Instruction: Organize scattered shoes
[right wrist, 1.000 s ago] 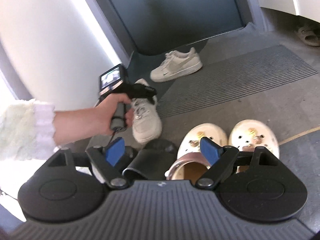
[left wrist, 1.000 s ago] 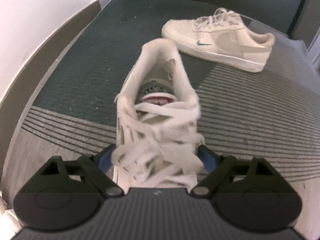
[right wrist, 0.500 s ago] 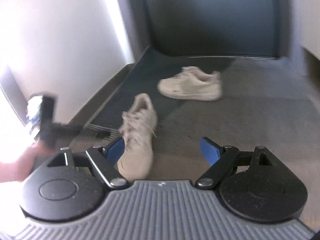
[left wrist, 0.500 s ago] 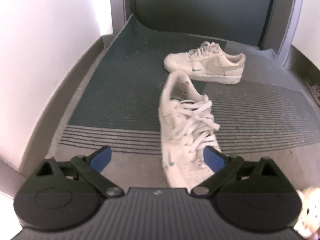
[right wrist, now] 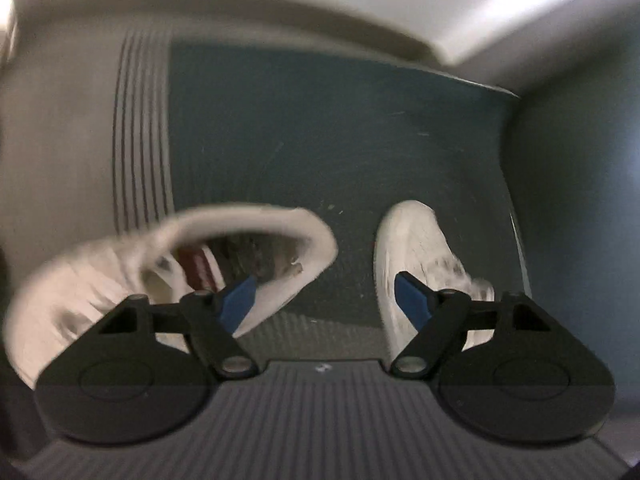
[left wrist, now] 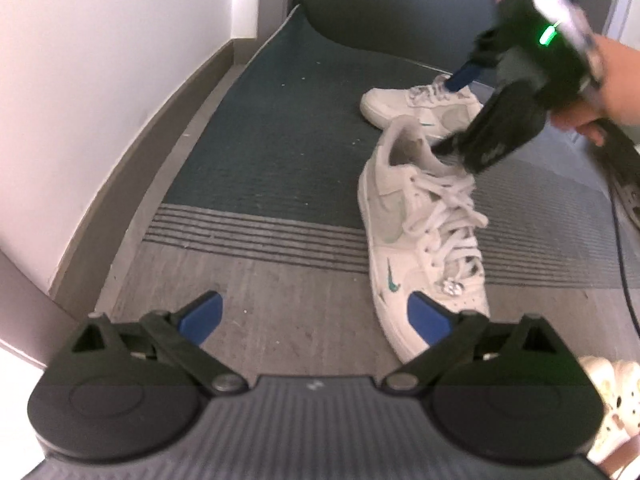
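**Two white sneakers on the mat, both grippers empty**

Left wrist view: the left gripper [left wrist: 314, 316] hangs with its blue-padded jaws spread wide over bare grey wood-look floor [left wrist: 280, 304], nothing between them. The near white leather lace-up sneaker with a teal swoosh [left wrist: 420, 240] lies just right of the jaws, toe toward the camera and heel on the dark green ribbed doormat [left wrist: 272, 148]; its toe sits just behind the right pad without being gripped. A second matching white sneaker [left wrist: 416, 106] lies sideways farther back on the mat, its side close behind the first one's heel. A bare hand [left wrist: 600, 88] carries the black right gripper [left wrist: 456, 116] in from the upper right, one finger above each shoe. A cream perforated clog [left wrist: 616, 404] peeks in at the lower right corner.

Right wrist view (heavily blurred): the right gripper [right wrist: 324, 296] looks down at the mat [right wrist: 320, 128] with its jaws closing, only mat between them. The near sneaker's open collar [right wrist: 168, 264] lies behind the left pad, the second sneaker [right wrist: 424, 256] behind the right pad.
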`<state>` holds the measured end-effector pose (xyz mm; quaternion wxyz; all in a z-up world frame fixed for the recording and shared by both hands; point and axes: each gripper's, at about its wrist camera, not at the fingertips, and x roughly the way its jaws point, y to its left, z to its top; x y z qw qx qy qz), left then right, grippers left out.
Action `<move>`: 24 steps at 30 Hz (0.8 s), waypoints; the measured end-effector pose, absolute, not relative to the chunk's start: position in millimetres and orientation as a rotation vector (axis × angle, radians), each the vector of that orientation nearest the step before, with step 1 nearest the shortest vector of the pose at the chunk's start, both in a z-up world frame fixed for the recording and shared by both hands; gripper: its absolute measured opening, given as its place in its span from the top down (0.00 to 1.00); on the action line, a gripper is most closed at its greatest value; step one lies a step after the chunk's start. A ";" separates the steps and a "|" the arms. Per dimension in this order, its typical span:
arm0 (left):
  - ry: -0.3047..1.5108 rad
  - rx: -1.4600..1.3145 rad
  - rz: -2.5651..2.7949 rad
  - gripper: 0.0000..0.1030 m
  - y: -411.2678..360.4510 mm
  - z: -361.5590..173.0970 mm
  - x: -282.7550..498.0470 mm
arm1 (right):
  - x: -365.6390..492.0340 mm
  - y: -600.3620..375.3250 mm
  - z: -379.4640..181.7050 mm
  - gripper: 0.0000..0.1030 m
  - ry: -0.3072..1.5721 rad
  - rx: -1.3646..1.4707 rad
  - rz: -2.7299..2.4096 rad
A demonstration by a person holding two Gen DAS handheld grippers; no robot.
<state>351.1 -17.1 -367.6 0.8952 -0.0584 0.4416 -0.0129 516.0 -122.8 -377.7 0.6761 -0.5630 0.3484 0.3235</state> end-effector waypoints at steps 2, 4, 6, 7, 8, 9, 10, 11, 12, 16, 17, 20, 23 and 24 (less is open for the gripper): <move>0.927 -0.159 -0.025 0.03 -12.5 -369.4 352.9 | 519.6 -110.9 -395.3 0.25 0.766 -1.371 0.778; 0.936 -0.163 -0.041 0.03 -9.8 -370.1 352.7 | 520.4 -102.9 -403.2 0.26 0.740 -1.419 0.809; 0.933 -0.144 -0.050 0.03 -8.6 -370.0 350.4 | 526.1 -92.1 -411.7 0.26 0.737 -1.466 0.847; 0.926 -0.148 -0.052 0.03 -6.4 -369.9 347.8 | 530.2 -86.0 -416.6 0.26 0.739 -1.493 0.870; 0.915 -0.158 -0.053 0.03 -3.2 -369.8 344.3 | 533.0 -80.7 -421.4 0.26 0.747 -1.516 0.893; 0.905 -0.168 -0.054 0.03 -0.1 -369.6 340.9 | 534.1 -77.9 -425.0 0.26 0.758 -1.530 0.912; 0.900 -0.176 -0.055 0.03 1.8 -369.8 339.0 | 534.6 -76.8 -427.3 0.26 0.765 -1.537 0.924; 0.901 -0.190 -0.056 0.03 4.6 -370.4 336.8 | 536.0 -76.6 -429.3 0.26 0.779 -1.533 0.931; 0.903 -0.204 -0.058 0.03 7.5 -371.2 334.8 | 538.9 -77.6 -431.2 0.28 0.803 -1.518 0.933; 0.913 -0.225 -0.068 0.03 10.5 -371.8 334.8 | 548.3 -84.6 -426.0 0.67 0.835 -1.431 0.890; 0.910 -0.228 -0.071 0.03 10.5 -371.3 334.9 | 553.5 -85.4 -419.6 0.68 0.849 -1.392 0.868; 0.905 -0.241 -0.077 0.03 7.4 -370.4 335.1 | 555.2 -91.7 -410.1 0.73 0.880 -1.385 0.847; 0.904 -0.252 -0.093 0.03 1.6 -370.0 333.7 | 550.5 -103.6 -400.5 0.77 0.879 -1.390 0.822; 0.901 -0.250 -0.103 0.03 -2.4 -369.3 332.3 | 549.1 -107.5 -396.3 0.78 0.877 -1.377 0.812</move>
